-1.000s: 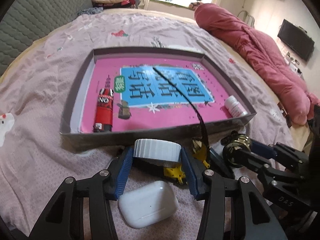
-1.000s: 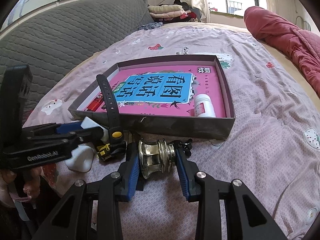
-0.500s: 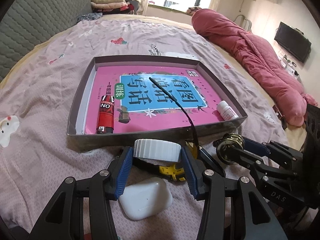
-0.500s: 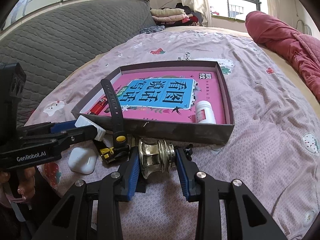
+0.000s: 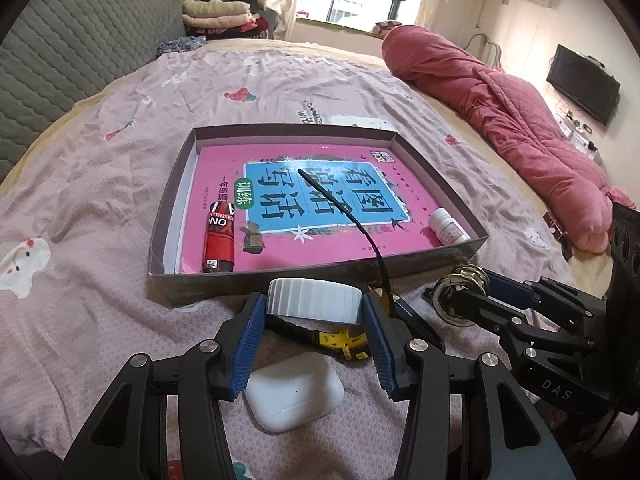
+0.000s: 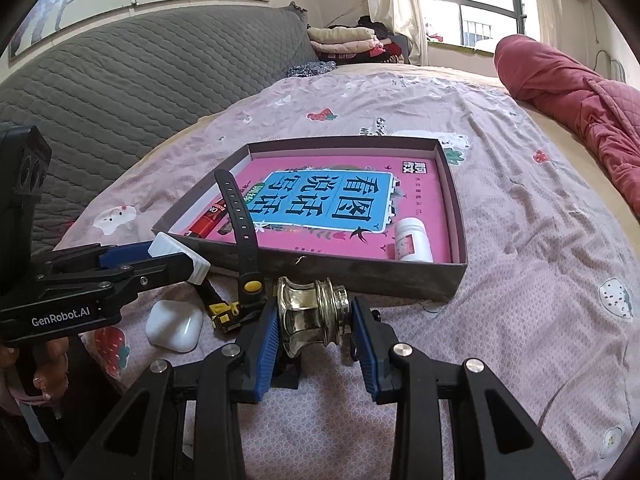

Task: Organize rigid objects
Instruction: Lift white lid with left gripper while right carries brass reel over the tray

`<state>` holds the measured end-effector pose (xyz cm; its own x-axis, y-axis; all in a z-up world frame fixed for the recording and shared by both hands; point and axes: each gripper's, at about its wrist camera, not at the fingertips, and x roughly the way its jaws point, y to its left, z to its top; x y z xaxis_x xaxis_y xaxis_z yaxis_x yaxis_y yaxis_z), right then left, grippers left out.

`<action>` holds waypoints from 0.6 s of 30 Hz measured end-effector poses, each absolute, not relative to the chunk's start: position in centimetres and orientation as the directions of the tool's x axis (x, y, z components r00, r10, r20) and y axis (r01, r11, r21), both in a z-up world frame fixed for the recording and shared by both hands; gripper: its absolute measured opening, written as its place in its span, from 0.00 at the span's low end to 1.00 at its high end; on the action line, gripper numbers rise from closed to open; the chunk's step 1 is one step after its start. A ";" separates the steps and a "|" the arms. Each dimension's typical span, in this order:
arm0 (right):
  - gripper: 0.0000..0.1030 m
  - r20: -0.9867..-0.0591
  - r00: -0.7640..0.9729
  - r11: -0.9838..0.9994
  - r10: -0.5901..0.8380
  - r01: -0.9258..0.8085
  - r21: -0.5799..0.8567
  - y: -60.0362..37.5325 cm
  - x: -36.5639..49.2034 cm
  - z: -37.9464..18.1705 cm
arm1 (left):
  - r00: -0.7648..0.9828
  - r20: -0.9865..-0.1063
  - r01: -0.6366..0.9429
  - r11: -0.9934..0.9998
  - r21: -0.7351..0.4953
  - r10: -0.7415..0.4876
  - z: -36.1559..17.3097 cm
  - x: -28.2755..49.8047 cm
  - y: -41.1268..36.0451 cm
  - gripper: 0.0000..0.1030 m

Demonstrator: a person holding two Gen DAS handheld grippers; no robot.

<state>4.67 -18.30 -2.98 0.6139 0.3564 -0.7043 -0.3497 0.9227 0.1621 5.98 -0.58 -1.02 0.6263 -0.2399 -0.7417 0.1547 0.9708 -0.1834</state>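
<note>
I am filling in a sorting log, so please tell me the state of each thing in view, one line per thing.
Left gripper: shut on the white cap, held off the bed.
Right gripper: shut on the metal wheel.
Box: open, on the bed.
Book: flat in the box.
Lighter: lying in the box.
White bottle: lying in the box.
Earbud case: closed, on the bed.
Watch: on the bed, strap sticking up.

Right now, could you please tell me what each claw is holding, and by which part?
The left claw grips a white ribbed round cap by its opposite rim sides; the right claw clamps a shiny brass grooved pulley wheel across its two end faces.
</note>
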 end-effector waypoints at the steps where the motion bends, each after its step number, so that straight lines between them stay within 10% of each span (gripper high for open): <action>1: 0.35 -0.701 0.617 0.922 0.358 -0.350 0.163 -18.3 4.7 -2.9 | 0.628 -0.740 0.155 0.971 -0.182 -0.239 -0.9 5.9 -0.6 0.49; 18: 0.35 -0.660 0.654 0.920 0.371 -0.356 0.164 -18.8 4.3 -1.5 | 0.673 -0.709 0.152 0.978 -0.143 -0.208 0.3 5.1 -0.4 0.49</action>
